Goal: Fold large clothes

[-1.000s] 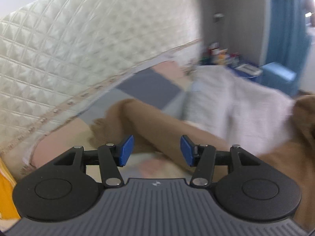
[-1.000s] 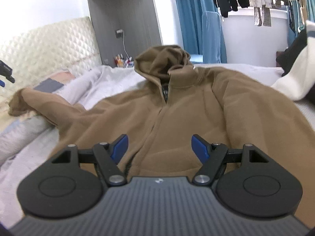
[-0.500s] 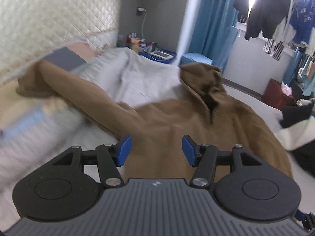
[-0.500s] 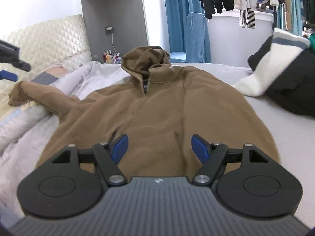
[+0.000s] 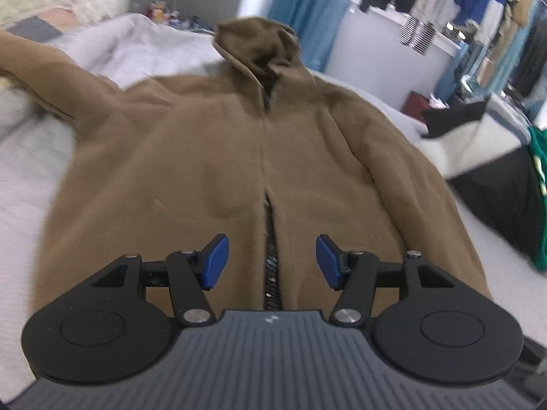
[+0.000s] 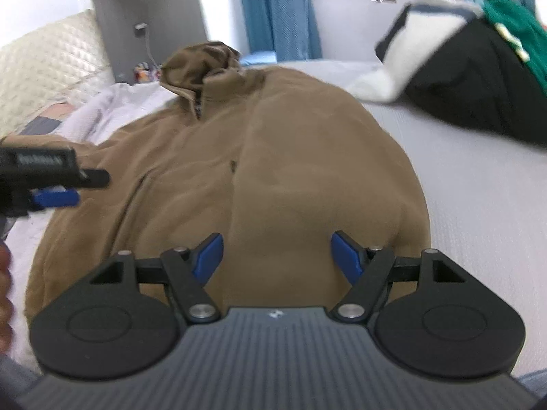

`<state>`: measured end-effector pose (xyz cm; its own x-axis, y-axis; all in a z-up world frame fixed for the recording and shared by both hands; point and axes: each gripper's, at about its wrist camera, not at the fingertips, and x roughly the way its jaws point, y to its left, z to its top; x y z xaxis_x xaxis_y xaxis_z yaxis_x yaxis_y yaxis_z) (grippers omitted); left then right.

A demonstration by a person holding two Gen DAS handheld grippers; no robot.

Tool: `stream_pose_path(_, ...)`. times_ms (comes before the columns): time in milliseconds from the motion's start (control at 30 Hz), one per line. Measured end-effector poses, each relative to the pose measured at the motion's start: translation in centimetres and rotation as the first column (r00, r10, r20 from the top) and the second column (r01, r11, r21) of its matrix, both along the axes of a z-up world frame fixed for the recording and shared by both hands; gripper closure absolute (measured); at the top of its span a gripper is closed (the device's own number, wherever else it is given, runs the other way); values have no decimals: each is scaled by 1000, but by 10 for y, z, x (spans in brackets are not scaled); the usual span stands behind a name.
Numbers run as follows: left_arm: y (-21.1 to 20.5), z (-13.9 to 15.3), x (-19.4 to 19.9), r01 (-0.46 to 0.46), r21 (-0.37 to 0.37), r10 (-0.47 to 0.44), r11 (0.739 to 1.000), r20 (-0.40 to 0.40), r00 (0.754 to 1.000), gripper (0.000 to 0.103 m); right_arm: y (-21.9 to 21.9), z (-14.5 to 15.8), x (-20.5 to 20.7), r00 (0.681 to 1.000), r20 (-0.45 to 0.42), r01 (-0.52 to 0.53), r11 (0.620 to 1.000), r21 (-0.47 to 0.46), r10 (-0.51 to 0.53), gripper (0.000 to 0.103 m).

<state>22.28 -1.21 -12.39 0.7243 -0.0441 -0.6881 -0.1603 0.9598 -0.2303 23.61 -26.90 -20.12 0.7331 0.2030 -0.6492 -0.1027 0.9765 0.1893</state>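
Step in hand: the approach before a fold. The brown hooded jacket (image 5: 259,157) lies spread front-up on the bed (image 6: 478,205), and neither gripper has hold of it.
Progress: early, by my judgement. The jacket's right side looks already turned in over the body; the other sleeve (image 5: 51,68) stretches out toward the quilted headboard (image 6: 44,78).
Left gripper (image 5: 271,261): jaws apart, nothing between the pads, hanging over the lower front with the zip (image 5: 271,273) running between its fingers.
Right gripper (image 6: 277,254): jaws apart and just now closing a little, with no cloth between them; it hovers over the lower right part of the jacket.
Jacket relative to grippers: directly ahead of and below both, hood (image 5: 259,48) at the far end, hem nearest the cameras.
Neighbours: a heap of black, white and green clothes (image 6: 478,78) lies to the right, apart from the jacket.
Next move calls for: lowering onto a hem corner or the outstretched sleeve and pinching one layer cleanly, probably.
Risk: catching the bed sheet along with the fleece.
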Motion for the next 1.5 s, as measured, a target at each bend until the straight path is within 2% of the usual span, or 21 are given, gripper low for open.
stream_pose_path(67,-1,-21,8,22,8,-21,1000,-29,999,44,-5,-4,1,1000,-12,29,999,17,-28,46)
stream_pose_path(133,0,-41,12,45,0,-45,999,-56,997,47,-9,-4,3,998,-17,61,998,29,-61,67)
stream_pose_path(233,0,-60,16,49,9,-48,999,-48,998,47,-17,-2,6,994,-23,110,991,75,-108,84)
stream_pose_path(300,1,-60,17,55,17,-55,998,-43,998,47,-20,0,8,991,-17,137,986,96,-136,88)
stream_pose_path(467,16,-58,17,39,-53,-41,998,-26,999,47,-39,19,11,978,41,201,973,110,-207,90)
stream_pose_path(567,20,-56,17,31,-77,-33,997,-20,999,46,-60,47,20,958,121,247,964,101,-258,90)
stream_pose_path(667,17,-53,15,39,-64,-39,997,-5,999,45,-91,83,43,937,188,281,956,91,-293,90)
stream_pose_path(767,18,-51,16,44,-77,-44,996,7,999,44,-136,110,75,916,176,342,931,126,-360,90)
stream_pose_path(900,23,-49,16,36,-131,-33,991,25,999,40,-206,123,129,862,137,471,871,139,-488,91)
stream_pose_path(1033,24,-46,17,35,-122,-28,992,55,998,39,-281,107,185,788,49,602,785,145,-613,91)
stream_pose_path(1100,23,-44,18,40,-112,-32,993,71,997,38,-314,87,210,769,-15,630,755,184,-639,91)
stream_pose_path(1200,21,-44,20,48,-86,-40,995,86,995,36,-326,47,232,783,-46,618,770,155,-620,91)
stream_pose_path(1267,17,-45,22,57,-57,-52,997,86,995,34,-332,28,235,796,-17,598,782,179,-605,91)
stream_pose_path(1367,11,-49,27,84,-41,-81,996,70,994,30,-332,11,235,821,60,551,815,183,-568,90)
stream_pose_path(1433,10,-50,29,95,-31,-93,995,72,993,28,-335,3,234,831,75,532,827,182,-552,90)
stream_pose_path(1500,10,-51,30,100,-32,-97,995,70,993,26,-342,-3,232,838,74,515,828,222,-541,90)
